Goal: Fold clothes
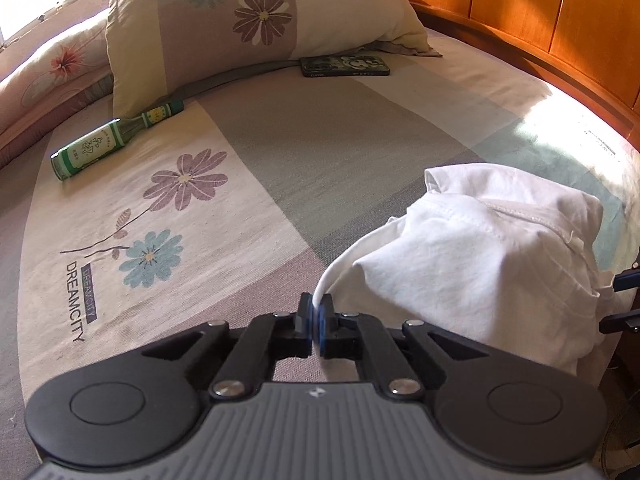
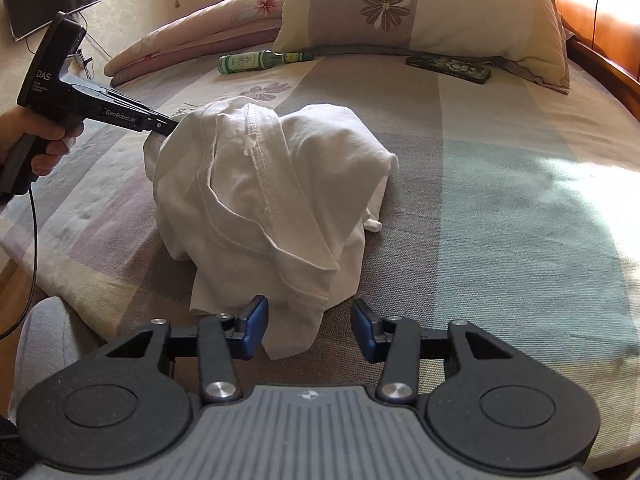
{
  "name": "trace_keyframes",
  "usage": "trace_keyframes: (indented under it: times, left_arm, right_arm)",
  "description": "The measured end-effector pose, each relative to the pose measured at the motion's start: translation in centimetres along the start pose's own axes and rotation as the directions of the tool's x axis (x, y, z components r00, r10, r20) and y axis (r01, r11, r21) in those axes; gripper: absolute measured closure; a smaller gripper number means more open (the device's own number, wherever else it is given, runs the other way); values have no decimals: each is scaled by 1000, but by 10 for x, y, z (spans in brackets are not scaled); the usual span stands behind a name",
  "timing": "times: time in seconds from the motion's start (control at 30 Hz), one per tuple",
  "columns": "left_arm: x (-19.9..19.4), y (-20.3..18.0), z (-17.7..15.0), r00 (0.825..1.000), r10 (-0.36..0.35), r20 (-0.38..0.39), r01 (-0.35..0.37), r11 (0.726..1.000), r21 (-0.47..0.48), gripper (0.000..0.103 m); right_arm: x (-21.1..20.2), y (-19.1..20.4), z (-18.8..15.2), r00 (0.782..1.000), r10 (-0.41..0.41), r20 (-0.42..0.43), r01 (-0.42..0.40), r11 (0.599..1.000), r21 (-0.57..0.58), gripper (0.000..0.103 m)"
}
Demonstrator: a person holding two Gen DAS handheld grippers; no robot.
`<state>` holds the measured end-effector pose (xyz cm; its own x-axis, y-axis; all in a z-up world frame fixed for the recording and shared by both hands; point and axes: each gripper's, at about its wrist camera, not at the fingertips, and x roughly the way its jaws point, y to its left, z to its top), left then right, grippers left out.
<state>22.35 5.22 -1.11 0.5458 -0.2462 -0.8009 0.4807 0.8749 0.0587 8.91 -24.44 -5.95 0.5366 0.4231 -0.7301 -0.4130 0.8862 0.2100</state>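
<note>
The left hand-held gripper (image 1: 316,322) is clamped on a pinch of white cloth, its blue pads pressed together with the fabric between them; the right wrist view shows its tip buried in the upper left of the bundle. The right hand-held gripper (image 2: 310,330) stands with its fingers apart, and a low corner of the cloth hangs between them without being nipped. Taken from largest to smallest: the bed (image 1: 360,128), spread with a flowered sheet, carries everything. A large flowered pillow (image 1: 256,20) lies at its head. The white garment (image 2: 264,184) sits near the bed's near edge as a crumpled mound, hems and seams running at odd angles, with no flat panel or clean crease to be seen. Judgement: it is not folded as it lies; spreading, smoothing and every fold remain. A dark flat case (image 1: 345,66) rests just beside the pillow. A green bottle (image 1: 116,136) lies on its side, cap on, neck towards the pillow; its contents cannot be told. No basket or drawer for clothes shows.
</note>
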Motion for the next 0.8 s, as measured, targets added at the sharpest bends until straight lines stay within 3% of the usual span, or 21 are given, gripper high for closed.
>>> trace_keyframes:
  times: [0.03, 0.07, 0.2, 0.4, 0.6, 0.8]
  left_arm:
    - [-3, 2, -2, 1000, 5, 2, -5, 1000, -5, 102]
    - [-5, 3, -3, 1000, 11, 6, -11, 1000, -8, 102]
    - [-20, 6, -4, 998, 51, 28, -51, 999, 2, 102]
    - [-42, 24, 7, 992, 106, 73, -104, 994, -27, 102]
    - [-44, 40, 27, 982, 160, 96, -157, 987, -37, 102]
    - [-17, 64, 54, 978, 193, 82, -189, 980, -54, 102]
  right_arm:
    - [2, -1, 0, 1000, 11, -11, -11, 1000, 7, 86]
    - [4, -1, 1, 1000, 16, -18, -16, 1000, 8, 98]
    - [-12, 1, 16, 999, -39, 24, 40, 997, -71, 98]
    - [-31, -7, 80, 986, -115, 123, 141, 962, -234, 98]
    - [-6, -21, 153, 974, -166, 157, 207, 930, -305, 98]
    - [61, -49, 211, 967, -233, 104, 254, 920, -299, 98]
